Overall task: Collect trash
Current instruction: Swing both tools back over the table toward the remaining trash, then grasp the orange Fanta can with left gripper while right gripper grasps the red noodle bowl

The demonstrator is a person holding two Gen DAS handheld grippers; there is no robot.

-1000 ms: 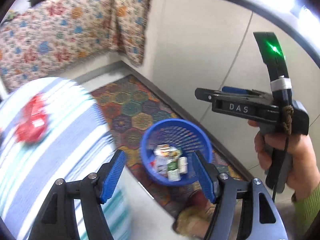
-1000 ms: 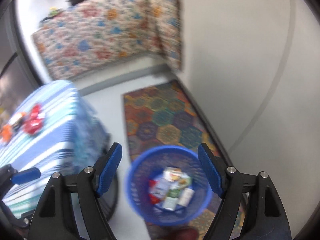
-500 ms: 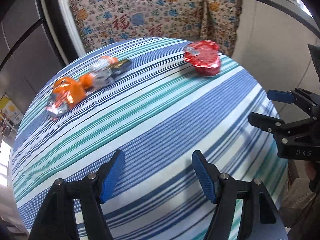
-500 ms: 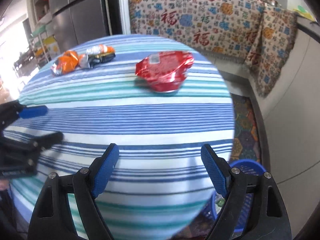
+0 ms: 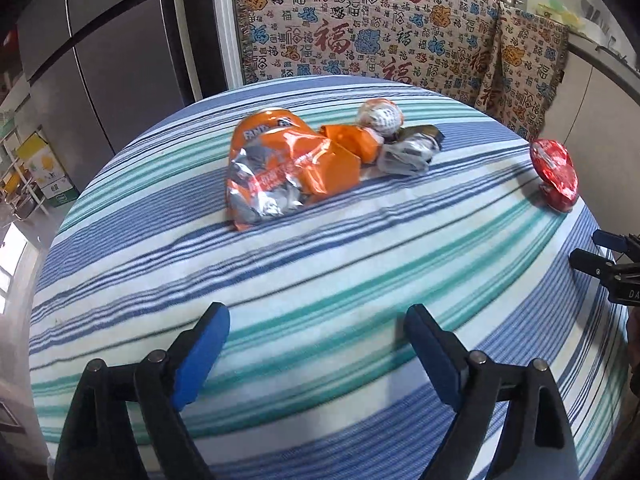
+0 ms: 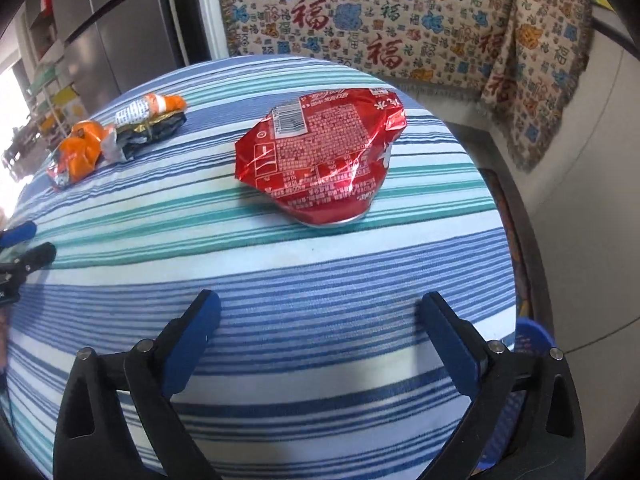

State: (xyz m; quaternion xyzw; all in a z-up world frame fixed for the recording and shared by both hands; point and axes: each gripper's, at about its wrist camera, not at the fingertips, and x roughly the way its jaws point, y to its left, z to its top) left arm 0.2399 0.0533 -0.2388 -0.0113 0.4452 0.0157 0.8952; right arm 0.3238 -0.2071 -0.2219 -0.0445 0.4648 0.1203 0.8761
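Note:
A crushed orange can and crumpled orange wrapper (image 5: 280,164) lie mid-table on the striped cloth, with a silver wrapper (image 5: 408,152) and a small round packet (image 5: 380,114) beside them. My left gripper (image 5: 318,320) hovers over the cloth in front of this pile, its jaws opening with nothing between them. A crushed red can (image 6: 320,160) lies ahead of my right gripper (image 6: 320,308), whose jaws are also opening and hold nothing. The red can (image 5: 556,174) shows at the table's right edge in the left wrist view. The orange pile (image 6: 80,152) sits far left in the right wrist view.
A round table with a blue, teal and white striped cloth (image 5: 280,280) fills both views. A blue basket (image 6: 528,336) peeks out below the table's right edge. Behind stand a patterned blanket (image 5: 380,32) and a grey fridge (image 5: 100,60). The other gripper (image 5: 608,264) shows at the right.
Both grippers swung from above the blue basket on the floor to over the table. Both came closer to the trash, and their jaws stand wider.

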